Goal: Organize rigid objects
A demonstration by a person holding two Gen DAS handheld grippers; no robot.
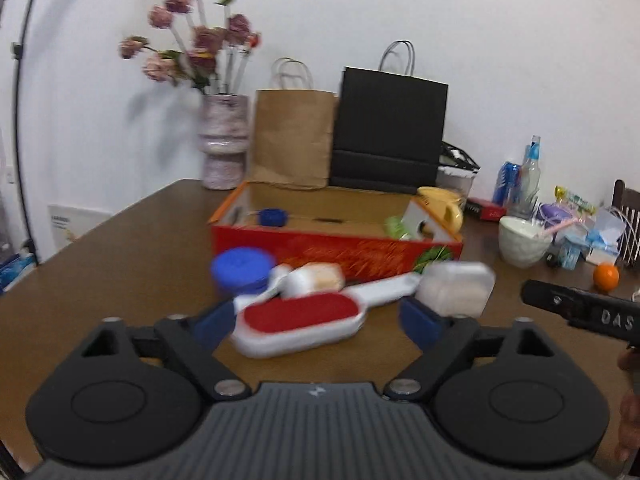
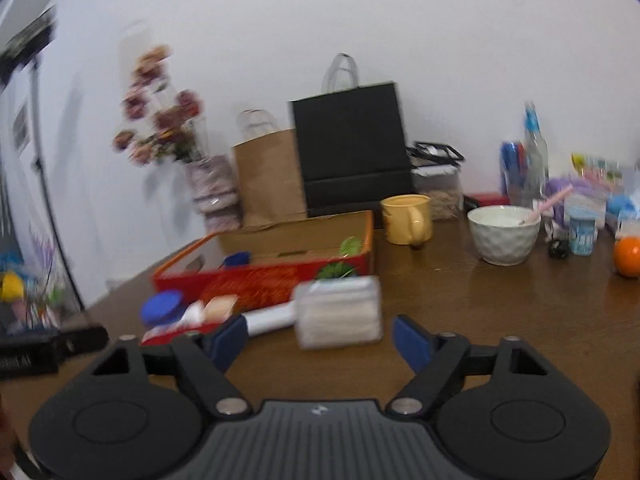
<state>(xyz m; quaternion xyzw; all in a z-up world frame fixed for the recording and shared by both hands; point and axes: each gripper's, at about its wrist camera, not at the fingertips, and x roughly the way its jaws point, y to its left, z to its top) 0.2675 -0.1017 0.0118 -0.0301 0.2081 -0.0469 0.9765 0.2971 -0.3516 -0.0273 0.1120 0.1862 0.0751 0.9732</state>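
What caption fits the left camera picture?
Open left gripper nears a red brush beside the red box.

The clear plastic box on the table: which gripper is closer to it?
Right. The right gripper has its open jaws directly in front of the clear plastic box. The left gripper faces the red lint brush, with the box off to its right.

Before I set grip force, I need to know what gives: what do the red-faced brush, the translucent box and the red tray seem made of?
The lint brush: likely a hard glossy white plastic body with a matte red pad, seemingly fabric. The translucent box: probably frosted rigid plastic, as pale contents show through it. The red tray: looks like printed cardboard, with plain brown inner walls. Blur leaves all three uncertain.
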